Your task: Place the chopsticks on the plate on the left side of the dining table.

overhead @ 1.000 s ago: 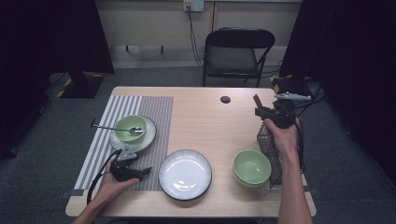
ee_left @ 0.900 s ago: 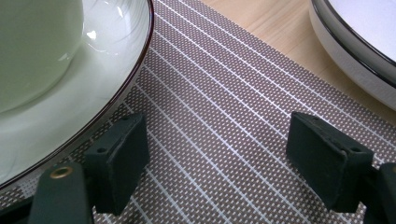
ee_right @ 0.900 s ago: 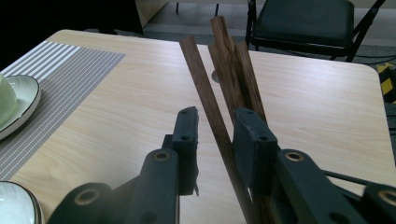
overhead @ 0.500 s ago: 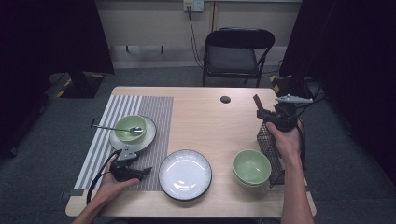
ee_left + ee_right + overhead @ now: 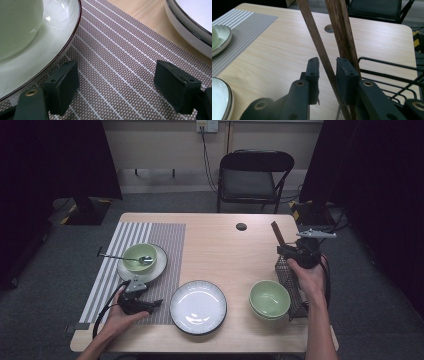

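Observation:
Two dark wooden chopsticks (image 5: 312, 27) stand tilted in a black wire basket (image 5: 290, 280) at the table's right edge. My right gripper (image 5: 327, 66) straddles the thinner chopstick. Its jaws have just been opening, and a small gap shows on each side of the stick. The thicker chopstick (image 5: 342, 27) rises behind the right jaw. In the high view the right gripper (image 5: 282, 251) sits just above the basket's top. My left gripper (image 5: 116, 82) lies open on the striped placemat (image 5: 120, 50) with nothing between its jaws, between the saucer (image 5: 50, 45) and the white plate (image 5: 190, 15).
A small green bowl (image 5: 139, 257) with a spoon (image 5: 120, 257) sits on the saucer. The white plate (image 5: 198, 307) is near the front edge, with stacked green bowls (image 5: 270, 298) beside the basket. A black chair (image 5: 250, 175) stands beyond the table.
The right hand has slipped slightly down and nearer along the chopsticks. The left hand and gripper have stayed where they were.

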A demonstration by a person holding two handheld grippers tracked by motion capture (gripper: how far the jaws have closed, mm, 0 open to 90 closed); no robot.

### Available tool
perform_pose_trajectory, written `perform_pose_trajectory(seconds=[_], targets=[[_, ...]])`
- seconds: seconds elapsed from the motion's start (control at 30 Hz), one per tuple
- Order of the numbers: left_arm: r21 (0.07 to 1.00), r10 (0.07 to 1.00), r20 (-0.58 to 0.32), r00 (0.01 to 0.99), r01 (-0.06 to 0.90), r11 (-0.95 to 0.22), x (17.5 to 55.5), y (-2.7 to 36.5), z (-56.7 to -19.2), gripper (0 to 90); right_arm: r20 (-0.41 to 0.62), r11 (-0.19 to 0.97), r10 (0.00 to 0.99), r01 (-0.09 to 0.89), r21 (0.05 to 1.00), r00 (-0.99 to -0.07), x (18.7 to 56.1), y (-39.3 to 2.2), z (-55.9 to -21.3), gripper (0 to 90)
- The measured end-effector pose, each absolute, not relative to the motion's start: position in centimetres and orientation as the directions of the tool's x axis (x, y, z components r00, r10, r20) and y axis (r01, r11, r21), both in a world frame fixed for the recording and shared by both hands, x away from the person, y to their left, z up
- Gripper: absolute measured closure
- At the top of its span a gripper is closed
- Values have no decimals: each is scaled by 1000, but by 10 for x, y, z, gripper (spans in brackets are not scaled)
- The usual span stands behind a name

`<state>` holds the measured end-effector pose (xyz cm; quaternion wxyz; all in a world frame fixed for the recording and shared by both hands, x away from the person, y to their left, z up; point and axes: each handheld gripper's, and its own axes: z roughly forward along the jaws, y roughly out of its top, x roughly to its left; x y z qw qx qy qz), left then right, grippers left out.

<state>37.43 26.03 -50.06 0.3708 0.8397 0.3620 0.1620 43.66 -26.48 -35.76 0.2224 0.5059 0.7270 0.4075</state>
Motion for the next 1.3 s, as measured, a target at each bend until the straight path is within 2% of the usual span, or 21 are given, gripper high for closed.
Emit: perform_pose_trajectory(seconds=[0.23, 0.9, 1.3], targets=[[740, 728, 3, 686, 488, -463, 374, 260, -501, 196, 65, 177, 927, 583, 793, -369, 439, -266, -361, 771], [740, 728, 2, 685, 488, -462, 374, 260, -501, 196, 88, 130, 918, 505, 853, -386, 442, -268, -342, 809], [740, 728, 3, 685, 488, -462, 374, 260, -501, 196, 66, 161, 927, 551, 819, -369, 438, -277, -357, 822]])
